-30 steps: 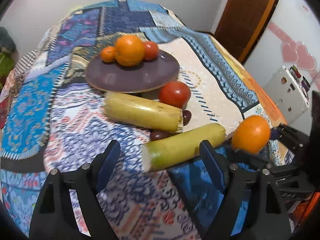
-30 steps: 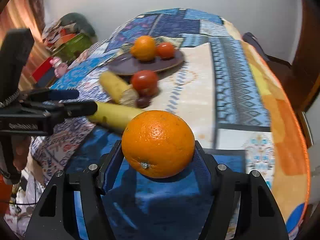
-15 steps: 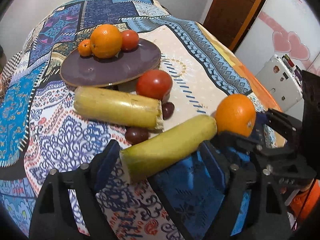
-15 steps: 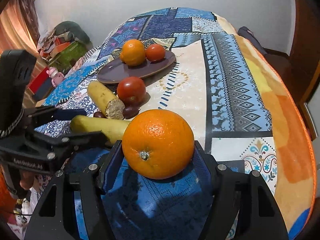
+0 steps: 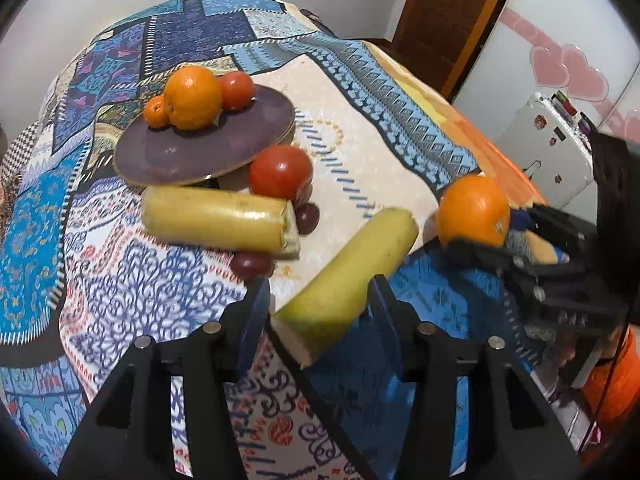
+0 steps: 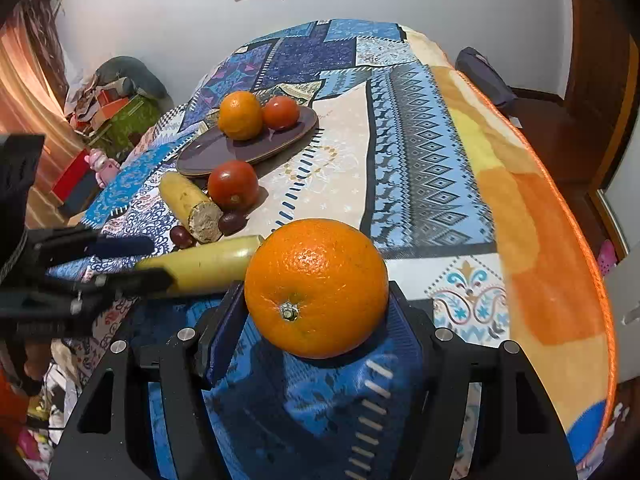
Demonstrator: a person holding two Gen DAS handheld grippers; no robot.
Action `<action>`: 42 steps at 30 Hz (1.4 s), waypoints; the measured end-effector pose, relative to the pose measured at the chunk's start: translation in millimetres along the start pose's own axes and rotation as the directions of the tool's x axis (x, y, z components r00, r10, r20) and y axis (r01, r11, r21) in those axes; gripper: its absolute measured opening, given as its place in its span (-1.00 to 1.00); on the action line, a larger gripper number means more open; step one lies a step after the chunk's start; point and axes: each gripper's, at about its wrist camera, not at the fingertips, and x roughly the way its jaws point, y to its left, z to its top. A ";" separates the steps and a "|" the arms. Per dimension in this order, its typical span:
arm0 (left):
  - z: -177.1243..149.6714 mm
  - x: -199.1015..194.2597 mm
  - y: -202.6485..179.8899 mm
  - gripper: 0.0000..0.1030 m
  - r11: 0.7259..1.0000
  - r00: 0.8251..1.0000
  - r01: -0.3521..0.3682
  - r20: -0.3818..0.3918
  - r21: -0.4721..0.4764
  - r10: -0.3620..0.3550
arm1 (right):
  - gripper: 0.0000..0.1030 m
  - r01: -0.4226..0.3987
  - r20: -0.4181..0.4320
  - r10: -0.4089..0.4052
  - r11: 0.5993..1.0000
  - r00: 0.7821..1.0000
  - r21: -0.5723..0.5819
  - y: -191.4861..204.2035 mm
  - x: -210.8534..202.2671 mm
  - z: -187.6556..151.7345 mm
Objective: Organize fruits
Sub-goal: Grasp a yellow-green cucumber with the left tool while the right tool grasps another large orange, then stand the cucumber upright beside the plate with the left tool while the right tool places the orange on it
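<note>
While the left gripper (image 5: 318, 300) is closing its jaws around the near end of the banana piece (image 5: 348, 276) on the blanket (image 5: 360, 148), the right gripper (image 6: 316, 312) is clamping an orange (image 6: 316, 286). Gripped so near its cut end, the banana is risking pivoting or slipping free on the way to the plate (image 5: 180, 156).

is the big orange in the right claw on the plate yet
No. The big orange is held in the right claw, well short of the plate.
</note>
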 end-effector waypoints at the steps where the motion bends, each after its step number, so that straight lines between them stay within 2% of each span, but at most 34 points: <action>1: 3.7 1.5 -2.6 0.00 1.000 1.000 0.012 0.000 0.014 -0.012 | 0.24 -0.001 0.001 0.001 1.000 1.000 0.002 -0.5 -1.8 -0.8; 5: 13.2 20.1 -13.7 0.01 0.998 0.998 0.043 -0.043 0.055 -0.041 | 0.24 -0.005 0.008 0.005 1.000 1.000 0.014 -2.4 -7.6 -2.4; 6: 14.9 25.0 -16.5 0.08 0.997 0.997 0.048 -0.055 0.057 -0.045 | 0.24 -0.006 0.010 0.006 1.000 1.000 0.017 -2.6 -8.9 -2.4; 9: 18.7 34.3 -25.1 0.10 0.995 0.997 0.045 -0.062 0.086 -0.040 | 0.24 -0.006 0.017 0.006 1.000 1.000 0.018 -2.7 -13.0 -2.8; 13: 16.6 46.3 -29.2 0.10 0.997 0.997 0.041 -0.068 0.061 -0.036 | 0.24 -0.002 0.026 0.001 1.000 1.000 0.011 -2.4 -16.9 -3.8; 16: 12.7 45.5 -32.5 -0.01 0.999 0.998 0.012 -0.061 0.041 -0.009 | 0.24 0.000 0.033 -0.001 1.000 0.999 0.011 -2.1 -18.8 -4.3; 18: 10.9 44.0 -32.6 -0.28 1.000 0.998 0.023 -0.065 0.018 -0.022 | 0.24 -0.002 0.035 0.002 1.000 0.999 0.013 -2.4 -19.4 -4.3; 19: 8.4 41.3 -32.2 -0.31 0.999 0.997 0.038 -0.070 -0.001 -0.038 | 0.24 -0.004 0.037 0.003 1.000 0.999 0.014 -2.4 -19.9 -4.4; 23: 2.5 38.7 -36.9 -0.31 1.000 0.997 0.030 -0.064 0.000 -0.030 | 0.24 -0.006 0.040 0.005 1.000 0.999 0.010 -1.9 -21.0 -4.8; 27: 10.1 47.9 -37.1 -0.31 0.999 0.996 0.034 -0.077 -0.015 -0.035 | 0.24 -0.004 0.037 0.004 1.000 0.999 0.007 -1.6 -20.5 -4.5; 35: 9.6 50.4 -44.9 -0.31 1.000 0.999 -0.026 -0.045 0.009 0.026 | 0.24 -0.007 0.042 0.006 1.000 0.999 0.014 -1.4 -21.6 -1.5; 42: 9.2 15.2 -36.3 -0.33 0.999 0.999 -0.038 0.039 -0.023 0.038 | 0.24 -0.002 0.065 0.003 1.000 0.998 -0.011 4.4 -22.0 11.9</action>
